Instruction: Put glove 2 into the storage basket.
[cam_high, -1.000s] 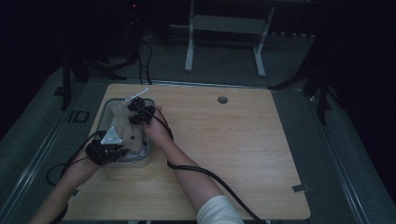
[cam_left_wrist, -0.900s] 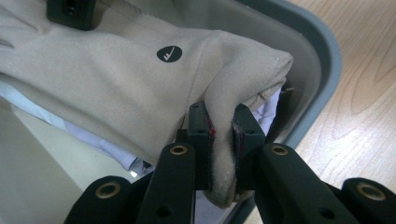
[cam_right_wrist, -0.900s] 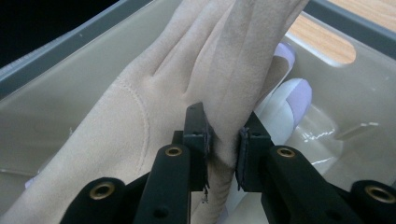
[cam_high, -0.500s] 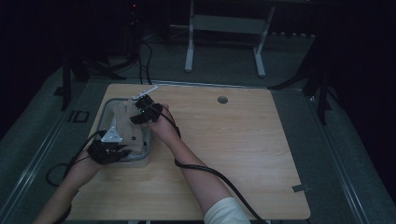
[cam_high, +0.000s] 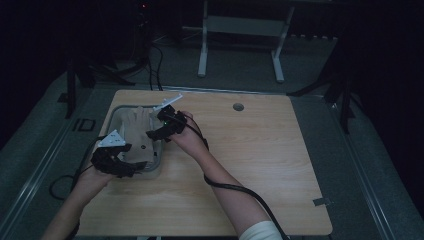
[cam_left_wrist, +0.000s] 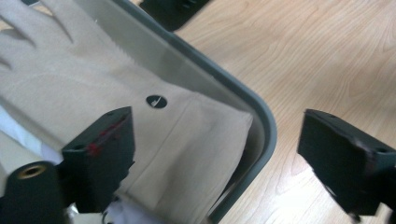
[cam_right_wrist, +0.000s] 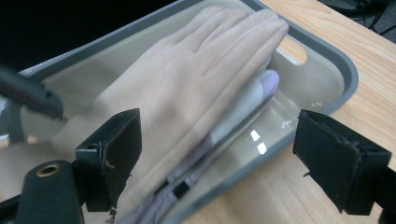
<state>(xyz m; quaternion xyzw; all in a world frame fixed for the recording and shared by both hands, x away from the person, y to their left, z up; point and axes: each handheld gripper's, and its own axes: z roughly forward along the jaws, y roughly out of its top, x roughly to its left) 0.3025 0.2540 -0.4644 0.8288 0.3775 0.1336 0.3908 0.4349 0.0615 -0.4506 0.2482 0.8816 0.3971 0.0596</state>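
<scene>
**Gloves released into the tray**

Gloves now lie loose in the grey tray (cam_high: 116, 116) at the table's (cam_high: 260, 165) left side, and both tongs have let go. At the near left, the left gripper (cam_high: 131, 168) hovers over the tray's near end. Its jaws have just been opening and stand wide; in the left gripper view one jaw hangs above the beige glove's (cam_left_wrist: 116, 93) cuff and the other outside the rim, above bare wood, with nothing pinched. Farther along, the right gripper (cam_high: 159, 131) sits over the tray's right rim. Its jaws have also just been opening, and they straddle the rim without pressing on anything. Against the earlier high views, this hand has drawn off to the right, away from the tray's middle. The right gripper view shows the beige glove lying flat, fingers toward the far end, with what looks like a pale lilac glove (cam_right_wrist: 261, 88) tucked under it, though little shows. Placing seems finished; withdrawing probably remains.
</scene>
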